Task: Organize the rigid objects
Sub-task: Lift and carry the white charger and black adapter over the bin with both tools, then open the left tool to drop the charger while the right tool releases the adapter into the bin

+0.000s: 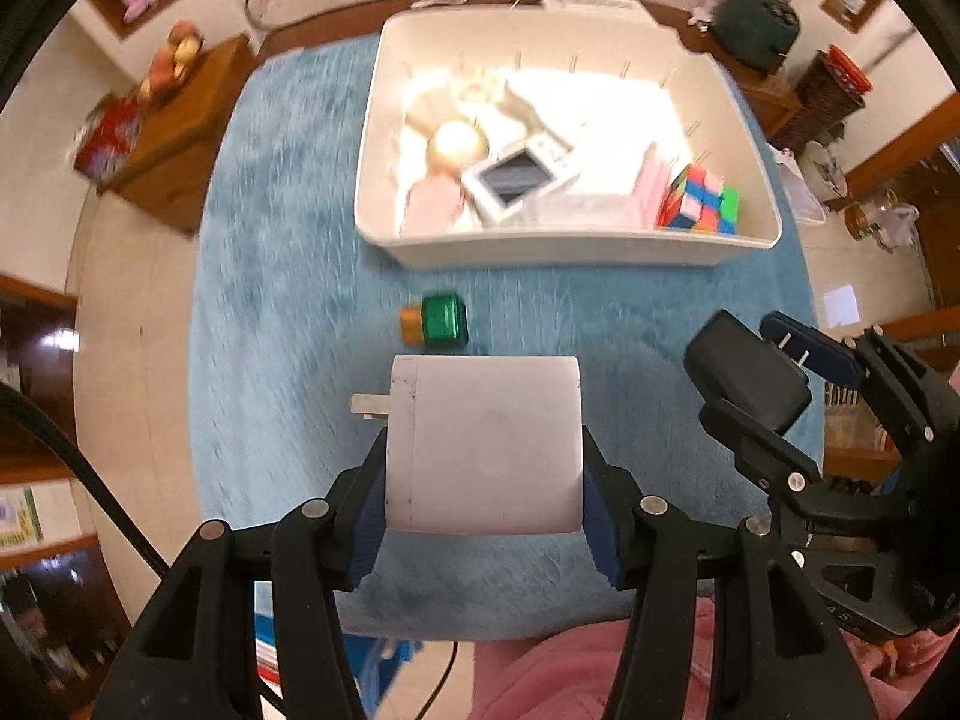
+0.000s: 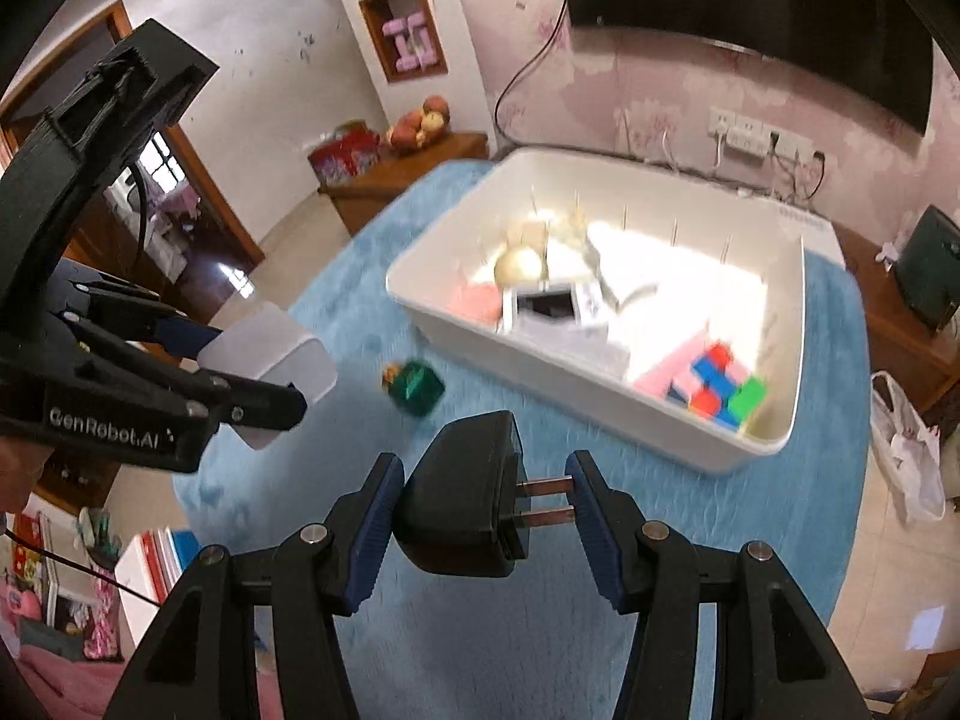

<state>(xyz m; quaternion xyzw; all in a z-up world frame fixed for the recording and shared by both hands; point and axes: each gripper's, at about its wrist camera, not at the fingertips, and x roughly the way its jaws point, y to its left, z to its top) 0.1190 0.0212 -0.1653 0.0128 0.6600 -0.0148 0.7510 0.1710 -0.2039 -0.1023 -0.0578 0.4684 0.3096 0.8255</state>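
Below, a blue fuzzy rug (image 1: 288,252) covers the round table, and on its far half sits a white plastic bin (image 1: 564,246). Inside the bin lie a colourful puzzle cube (image 1: 699,201) in the near right corner, a small white device with a dark screen (image 1: 519,180) near the middle, a pale round ball (image 1: 459,144) behind it and something pink (image 1: 429,204) at the near left.

The left gripper (image 1: 485,468) is clamped on a white charger block (image 1: 485,444), its blue pads pressing both sides, its metal prongs pointing left, held above the rug.

The right gripper (image 2: 485,510) grasps a black plug adapter (image 2: 462,498): one pad bears on its body, the other on the tips of its two prongs.

A small green cube with an orange part (image 1: 437,324) lies on the rug just in front of the bin.
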